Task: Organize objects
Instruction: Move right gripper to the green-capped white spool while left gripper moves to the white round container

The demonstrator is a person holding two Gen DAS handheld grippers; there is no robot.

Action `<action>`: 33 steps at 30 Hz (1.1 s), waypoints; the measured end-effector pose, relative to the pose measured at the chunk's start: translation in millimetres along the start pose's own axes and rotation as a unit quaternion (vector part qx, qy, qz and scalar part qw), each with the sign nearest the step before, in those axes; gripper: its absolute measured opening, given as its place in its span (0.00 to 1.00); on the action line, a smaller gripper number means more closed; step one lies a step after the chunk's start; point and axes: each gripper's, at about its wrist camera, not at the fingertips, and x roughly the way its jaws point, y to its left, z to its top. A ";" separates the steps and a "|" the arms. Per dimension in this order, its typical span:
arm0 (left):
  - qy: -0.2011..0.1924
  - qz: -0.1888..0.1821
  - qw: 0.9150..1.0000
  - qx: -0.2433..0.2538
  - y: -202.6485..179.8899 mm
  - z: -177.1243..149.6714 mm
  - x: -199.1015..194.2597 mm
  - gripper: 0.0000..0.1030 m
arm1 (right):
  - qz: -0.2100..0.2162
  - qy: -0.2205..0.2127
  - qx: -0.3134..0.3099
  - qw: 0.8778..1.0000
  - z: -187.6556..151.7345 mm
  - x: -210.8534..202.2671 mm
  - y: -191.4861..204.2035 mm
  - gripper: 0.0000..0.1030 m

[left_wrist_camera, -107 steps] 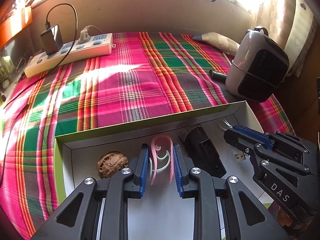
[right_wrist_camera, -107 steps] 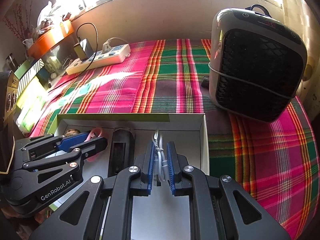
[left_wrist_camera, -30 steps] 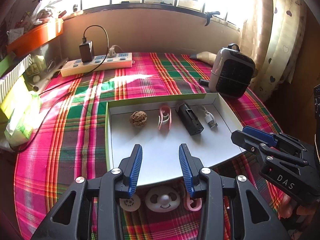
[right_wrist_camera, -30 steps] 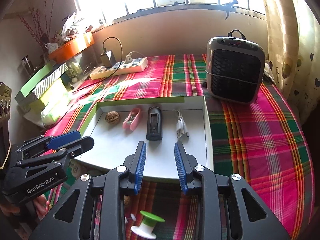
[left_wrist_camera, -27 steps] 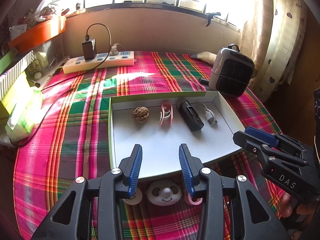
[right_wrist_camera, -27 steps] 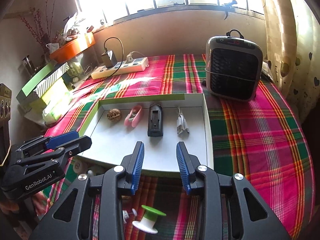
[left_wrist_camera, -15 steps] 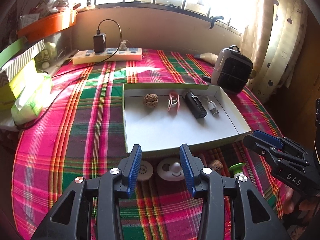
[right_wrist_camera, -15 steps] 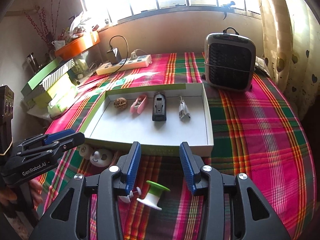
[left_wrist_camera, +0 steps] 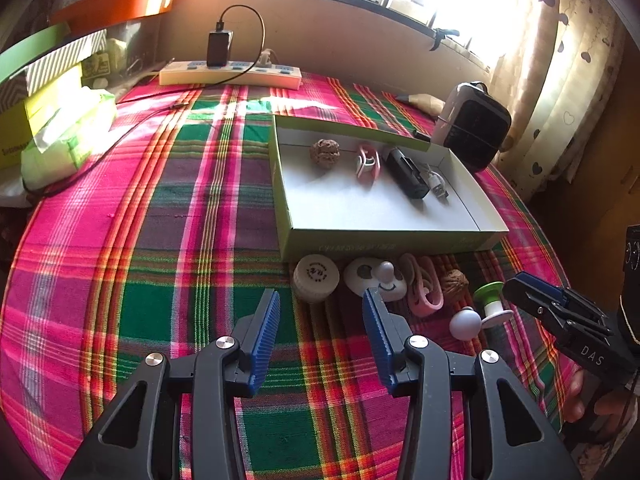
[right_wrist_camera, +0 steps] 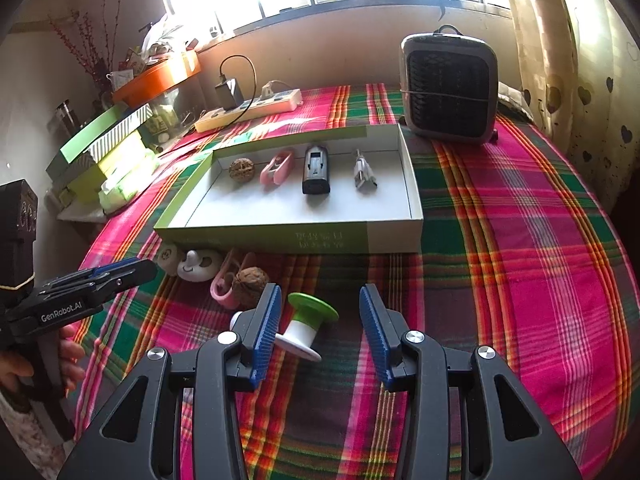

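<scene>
spool (right_wrist_camera: pixel 308 326), green-topped and white, lies tipped on the plaid cloth (right_wrist_camera: pixel 520 240) just ahead of the right gripper (right_wrist_camera: pixel 316 312), closer to its left finger than its right; it looks like the next thing to be picked, which would explain why these jaws stand apart around empty air, lined up on it and grasping nothing. beyond the fingertips sits the box (right_wrist_camera: pixel 328 240), where a walnut (right_wrist_camera: pixel 241 169), a pink clip (right_wrist_camera: pixel 277 166), a black case (right_wrist_camera: pixel 316 169) and a usb plug (right_wrist_camera: pixel 363 173) lie in a neat row along the far wall, probably sorted there on purpose with the near floor left free for more. the left gripper (left_wrist_camera: pixel 320 312) is opening, nothing between its jaws, and the round cap (left_wrist_camera: pixel 316 278) lies just past its fingertips. a panda-faced disc (left_wrist_camera: pixel 375 276), a pink ring (left_wrist_camera: pixel 425 290), a second walnut (left_wrist_camera: pixel 453 281) and a white knob (left_wrist_camera: pixel 465 323) wait in a line to the right of its fingers, against the box's near wall.
</scene>
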 end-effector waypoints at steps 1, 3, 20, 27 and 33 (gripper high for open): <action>0.002 0.001 1.000 0.000 0.2 -0.5 1.8 0.40 | 0.001 0.002 0.002 1.000 -1.9 1.0 -1.1 0.41; 0.004 0.003 1.000 -0.001 0.4 -0.6 4.3 0.40 | 0.002 0.007 0.004 1.000 -4.2 2.8 -2.0 0.41; 0.007 0.011 1.000 -0.012 9.8 10.2 20.7 0.41 | 0.020 0.016 -0.013 1.000 -9.7 5.4 5.4 0.48; 0.009 0.010 1.000 -0.009 9.7 12.4 23.7 0.41 | -0.002 0.032 -0.045 0.998 -15.8 13.1 13.3 0.48; 0.009 0.015 1.000 -0.003 8.4 13.0 25.4 0.41 | -0.016 0.036 -0.048 0.998 -14.8 17.1 10.0 0.48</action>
